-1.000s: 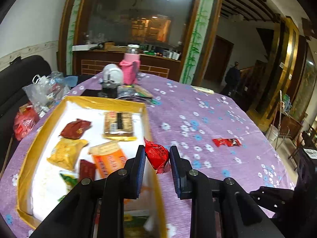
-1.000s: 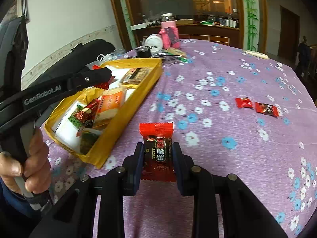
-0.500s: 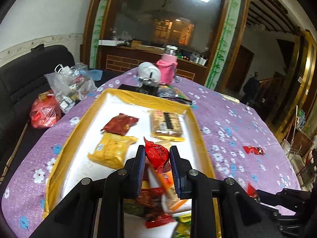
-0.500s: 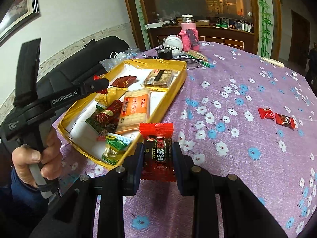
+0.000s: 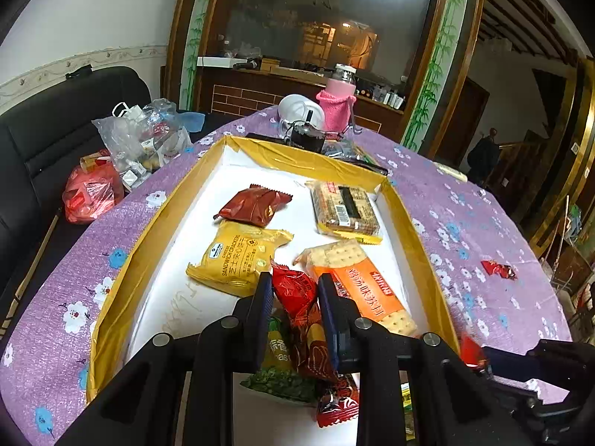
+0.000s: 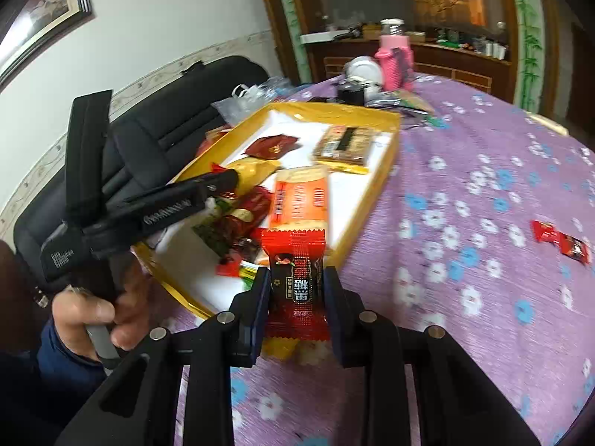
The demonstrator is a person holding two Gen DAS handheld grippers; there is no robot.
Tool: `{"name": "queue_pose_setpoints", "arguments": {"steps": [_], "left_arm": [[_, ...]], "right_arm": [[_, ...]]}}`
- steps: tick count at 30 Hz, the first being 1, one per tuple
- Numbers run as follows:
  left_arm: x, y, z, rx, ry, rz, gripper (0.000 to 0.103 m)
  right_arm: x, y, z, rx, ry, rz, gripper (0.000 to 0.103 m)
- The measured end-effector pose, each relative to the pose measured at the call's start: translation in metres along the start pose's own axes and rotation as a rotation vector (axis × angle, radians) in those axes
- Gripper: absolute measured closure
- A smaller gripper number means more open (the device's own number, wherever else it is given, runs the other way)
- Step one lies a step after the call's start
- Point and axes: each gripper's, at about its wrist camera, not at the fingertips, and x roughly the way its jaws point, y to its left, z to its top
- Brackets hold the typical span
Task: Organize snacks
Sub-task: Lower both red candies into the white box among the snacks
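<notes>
Purple flowery cloth covers the surface, with a yellow-rimmed tray of snacks on it. Left tool pinches a red candy over the tray's near end. Right tool grips a red-and-black candy packet just outside the tray's near corner. Two more red candies lie well apart on the cloth.

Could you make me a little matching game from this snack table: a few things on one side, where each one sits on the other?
Things:
1. Orange cracker pack
2. Red candy with black label
3. Pink bottle
4. Two loose red candies

Places:
A. On the tablecloth, outside the box
B. Far end of the table, behind the box
C. In the right claw
D. Inside the yellow box

Pairs: 1-D, 2-C, 3-B, 4-A
</notes>
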Motion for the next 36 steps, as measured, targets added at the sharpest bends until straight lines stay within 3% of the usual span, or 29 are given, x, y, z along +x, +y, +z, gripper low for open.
{"name": "queue_pose_setpoints", "arguments": {"steps": [10, 17, 36], "left_arm": [[0.013, 0.002, -0.001, -0.016, 0.062, 0.003, 0.077], [0.023, -0.005, -0.002, 0.019, 0.109, 0.042, 0.077], [0.026, -0.006, -0.001, 0.035, 0.121, 0.068, 0.077]], "right_arm": [[0.047, 0.012, 0.009, -0.016, 0.02, 0.014, 0.075], [0.049, 0.014, 0.009, -0.04, -0.008, 0.009, 0.075], [0.056, 0.02, 0.01, -0.078, 0.002, 0.008, 0.076]]}}
